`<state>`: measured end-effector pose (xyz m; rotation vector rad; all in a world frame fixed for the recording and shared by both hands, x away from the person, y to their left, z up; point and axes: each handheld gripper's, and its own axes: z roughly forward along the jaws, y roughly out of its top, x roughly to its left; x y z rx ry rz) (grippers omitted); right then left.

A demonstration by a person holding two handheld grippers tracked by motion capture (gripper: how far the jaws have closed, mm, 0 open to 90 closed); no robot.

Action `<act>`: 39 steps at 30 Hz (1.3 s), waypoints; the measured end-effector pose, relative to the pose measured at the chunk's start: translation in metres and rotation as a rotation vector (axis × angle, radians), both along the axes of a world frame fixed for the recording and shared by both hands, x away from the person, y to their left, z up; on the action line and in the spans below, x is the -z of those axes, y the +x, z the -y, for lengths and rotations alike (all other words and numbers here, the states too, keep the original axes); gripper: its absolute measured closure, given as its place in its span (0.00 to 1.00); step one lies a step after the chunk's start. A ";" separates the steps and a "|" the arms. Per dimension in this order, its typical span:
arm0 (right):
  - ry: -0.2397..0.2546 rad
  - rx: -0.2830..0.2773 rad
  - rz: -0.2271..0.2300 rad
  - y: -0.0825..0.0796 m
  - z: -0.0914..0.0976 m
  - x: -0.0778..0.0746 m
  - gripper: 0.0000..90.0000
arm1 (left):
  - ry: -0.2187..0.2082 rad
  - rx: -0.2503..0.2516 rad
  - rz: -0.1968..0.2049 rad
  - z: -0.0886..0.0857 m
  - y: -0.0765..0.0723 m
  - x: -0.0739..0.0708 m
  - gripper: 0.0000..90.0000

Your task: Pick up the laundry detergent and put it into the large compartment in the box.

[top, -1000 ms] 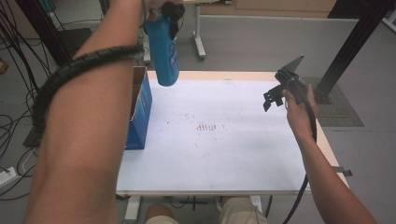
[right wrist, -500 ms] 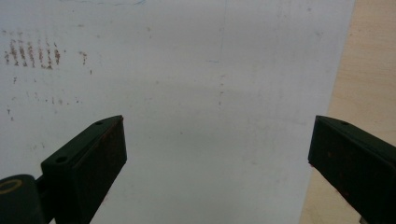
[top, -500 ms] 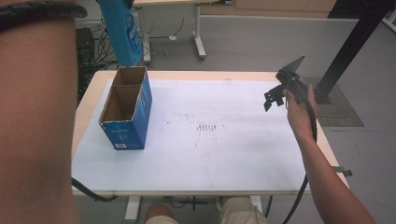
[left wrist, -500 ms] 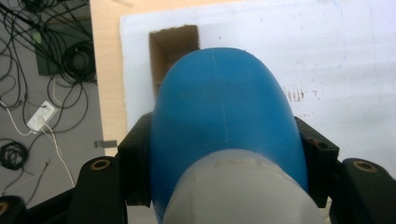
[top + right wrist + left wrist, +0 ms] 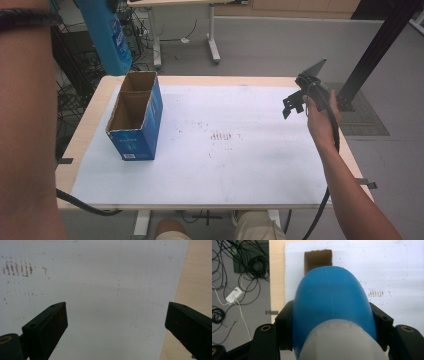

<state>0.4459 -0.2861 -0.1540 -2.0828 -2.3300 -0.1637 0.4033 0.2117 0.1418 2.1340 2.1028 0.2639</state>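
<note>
Clamping a blue bottle (image 5: 332,305), left gripper (image 5: 332,322) has both jaws pressed on the bottle's sides, pale grey cap end toward the camera, rounded blue base pointing away and down. Past the base, straight ahead of the jaws, sits the open top of the blue cardboard box (image 5: 318,261); white mat (image 5: 374,270) to its right, tan table edge (image 5: 277,277) and floor cables to its left. High view: bottle (image 5: 107,35) raised in the air, off the table, above and just behind the far end of the box (image 5: 135,122), not touching it; left forearm fills the near left side. Box upright, two open compartments, both look empty.

Right gripper (image 5: 116,315) jaws spread wide, nothing between them, just white mat (image 5: 112,277) below and bare wood off the right jaw. High view: right gripper (image 5: 295,102) held over the mat's right edge, well apart from box and bottle. Reddish smudges (image 5: 17,267) ahead-left of its jaws.
</note>
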 end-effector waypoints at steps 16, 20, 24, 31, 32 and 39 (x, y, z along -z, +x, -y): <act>-0.003 -0.014 -0.006 0.000 -0.008 0.004 0.05 | 0.000 -0.041 -0.047 -0.027 0.014 0.070 0.41; -0.007 -0.022 -0.009 0.001 -0.012 0.006 0.05 | 0.015 -0.038 -0.052 -0.027 0.016 0.090 0.41; -0.007 -0.022 -0.012 0.001 -0.015 0.007 0.05 | 0.012 -0.041 -0.054 -0.030 0.018 0.108 0.41; -0.011 -0.024 -0.019 0.002 -0.018 0.010 0.05 | 0.003 -0.038 -0.072 -0.033 0.021 0.137 0.41; -0.012 -0.025 -0.019 0.002 -0.019 0.010 0.05 | 0.004 -0.040 -0.075 -0.033 0.021 0.141 0.41; -0.010 -0.020 -0.020 0.002 -0.019 0.012 0.05 | -0.005 -0.038 -0.077 -0.034 0.021 0.165 0.41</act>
